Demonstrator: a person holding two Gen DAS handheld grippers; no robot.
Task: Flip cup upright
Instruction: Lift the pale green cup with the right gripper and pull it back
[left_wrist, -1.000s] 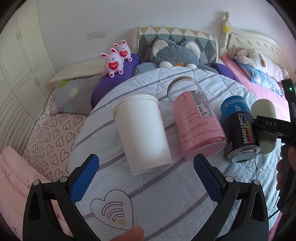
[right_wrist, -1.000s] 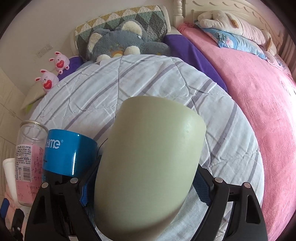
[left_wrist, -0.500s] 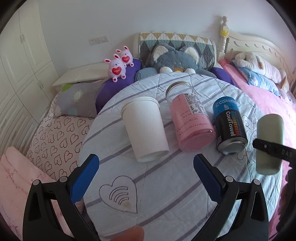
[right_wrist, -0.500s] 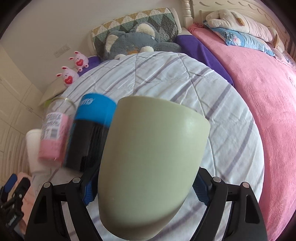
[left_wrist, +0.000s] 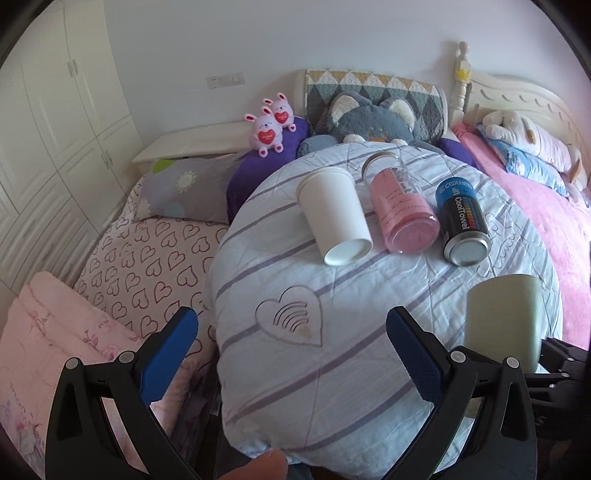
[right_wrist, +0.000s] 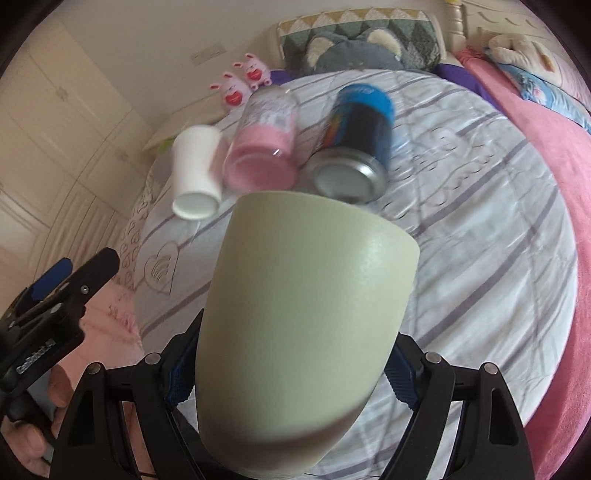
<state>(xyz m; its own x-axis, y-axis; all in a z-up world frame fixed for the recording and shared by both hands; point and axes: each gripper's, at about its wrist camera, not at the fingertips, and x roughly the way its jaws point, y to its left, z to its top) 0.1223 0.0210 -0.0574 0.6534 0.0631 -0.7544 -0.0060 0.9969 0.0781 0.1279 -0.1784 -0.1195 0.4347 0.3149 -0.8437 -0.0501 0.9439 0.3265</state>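
Note:
My right gripper (right_wrist: 288, 365) is shut on a pale green cup (right_wrist: 303, 332) and holds it in the air above the striped round cushion (right_wrist: 480, 258). The cup's closed base points away from the camera and its mouth faces back toward me. In the left wrist view the green cup (left_wrist: 502, 321) hangs at the lower right, over the cushion's near right edge. My left gripper (left_wrist: 291, 350) is open and empty, low over the near edge of the cushion (left_wrist: 332, 295).
A white paper cup (left_wrist: 334, 218), a pink-filled glass jar (left_wrist: 402, 210) and a blue-and-black can (left_wrist: 463, 225) lie on their sides in a row at the cushion's far half. Plush toys and pillows (left_wrist: 365, 118) line the headboard. A pink blanket (left_wrist: 546, 206) lies to the right.
My right gripper lifted the green cup from beside the can and carried it back toward me. My left gripper pulled back and up; the row of objects looks farther away.

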